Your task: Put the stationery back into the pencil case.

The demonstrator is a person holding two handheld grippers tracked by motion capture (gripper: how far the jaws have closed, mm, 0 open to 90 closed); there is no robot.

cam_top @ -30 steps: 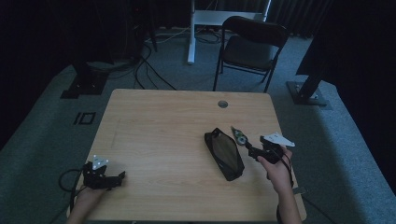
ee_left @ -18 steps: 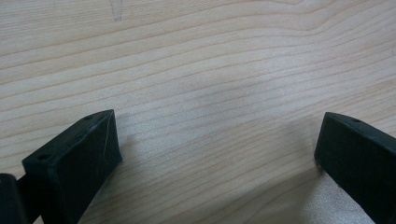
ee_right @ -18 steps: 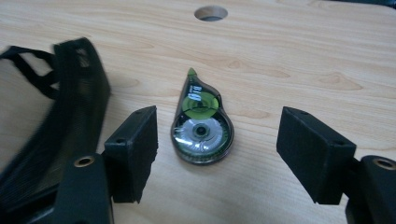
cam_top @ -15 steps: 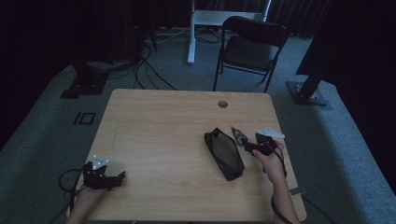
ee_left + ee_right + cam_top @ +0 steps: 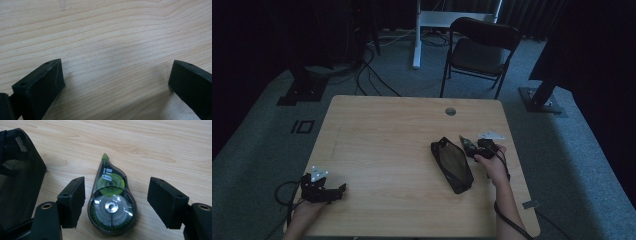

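Note:
A clear correction-tape dispenser with green reels lies flat on the wooden table, green tip pointing away. My right gripper stands open around it: the left pad sits just beside its edge and the right pad is well clear. In the high view the dispenser lies just right of a black mesh pouch, with my right gripper over it. The pouch fills the left side of the right gripper view. My left gripper rests at the table's near left corner, open over bare wood.
A round cable hole sits near the table's far edge. Behind the table stand a dark folding chair and equipment stands on grey carpet. A cable trails from each gripper off the near edge.
My right hand has moved left and down toward the pouch, bringing its open jaws down around the dispenser. The left hand has stayed put.

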